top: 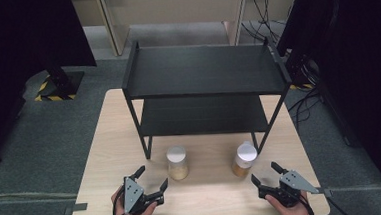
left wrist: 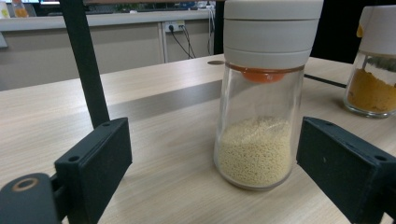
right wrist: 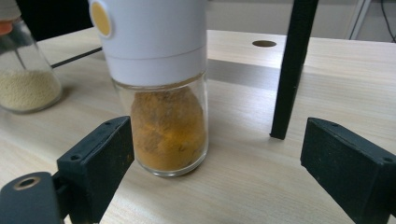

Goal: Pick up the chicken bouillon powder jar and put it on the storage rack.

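Two glass jars with white lids stand on the wooden table [top: 105,142] in front of a black two-tier shelf [top: 203,69]. The left jar [top: 177,163] [left wrist: 261,107] holds pale yellow grains. The right jar [top: 244,160] [right wrist: 161,88] holds orange-brown powder. My left gripper [top: 152,179] [left wrist: 219,163] is open just short of the grain jar, with nothing between its jaws. My right gripper [top: 265,173] [right wrist: 219,158] is open just short of the powder jar, which stands toward its left jaw.
The shelf's black legs [left wrist: 86,65] [right wrist: 292,70] stand on the table just behind the jars. Both shelf tiers are bare. Cables [top: 303,105] lie on the floor to the right of the table, and a black stand base [top: 59,83] sits at the left.
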Available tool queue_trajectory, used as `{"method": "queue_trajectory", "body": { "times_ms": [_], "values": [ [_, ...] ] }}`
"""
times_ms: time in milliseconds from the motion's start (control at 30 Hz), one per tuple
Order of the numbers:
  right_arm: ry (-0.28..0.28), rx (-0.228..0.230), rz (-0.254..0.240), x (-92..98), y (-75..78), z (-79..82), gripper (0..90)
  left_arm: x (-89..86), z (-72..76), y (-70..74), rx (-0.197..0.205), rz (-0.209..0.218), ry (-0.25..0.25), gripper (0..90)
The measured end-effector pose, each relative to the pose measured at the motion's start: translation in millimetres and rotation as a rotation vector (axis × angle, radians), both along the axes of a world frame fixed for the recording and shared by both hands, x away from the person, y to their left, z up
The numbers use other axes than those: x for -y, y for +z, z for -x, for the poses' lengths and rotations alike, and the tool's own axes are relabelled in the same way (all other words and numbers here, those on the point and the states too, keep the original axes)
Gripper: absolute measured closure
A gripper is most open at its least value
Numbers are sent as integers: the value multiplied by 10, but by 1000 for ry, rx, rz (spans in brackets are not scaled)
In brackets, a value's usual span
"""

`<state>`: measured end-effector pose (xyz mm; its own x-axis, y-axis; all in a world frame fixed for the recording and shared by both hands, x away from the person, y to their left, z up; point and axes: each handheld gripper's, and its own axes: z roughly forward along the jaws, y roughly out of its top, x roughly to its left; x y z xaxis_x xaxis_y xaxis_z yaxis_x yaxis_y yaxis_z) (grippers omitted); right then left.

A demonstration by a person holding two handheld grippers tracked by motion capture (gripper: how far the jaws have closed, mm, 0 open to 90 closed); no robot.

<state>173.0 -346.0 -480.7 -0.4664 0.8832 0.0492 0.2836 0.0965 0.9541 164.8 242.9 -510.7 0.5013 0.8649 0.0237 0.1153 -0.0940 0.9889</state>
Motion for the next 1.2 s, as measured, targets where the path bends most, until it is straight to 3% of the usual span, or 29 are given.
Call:
{"method": "queue_trajectory", "body": {
  "times_ms": [233, 500, 833, 1200],
  "values": [
    [-6, 5, 6, -14, -2, 13, 97, 49, -43, 25, 1, 9, -31, 111],
    [-6, 5, 11, -23, 1, 7, 96, 144, -128, 144, 36, 26, -66, 117],
    [-5, 1, 6, -17, 4, 2, 95, 291, -383, 301, 33, 0, -91, 146],
    [-2, -3, 9, -17, 10, -8, 93, 398, -491, 326, 34, -15, -110, 225]
  ]
}}
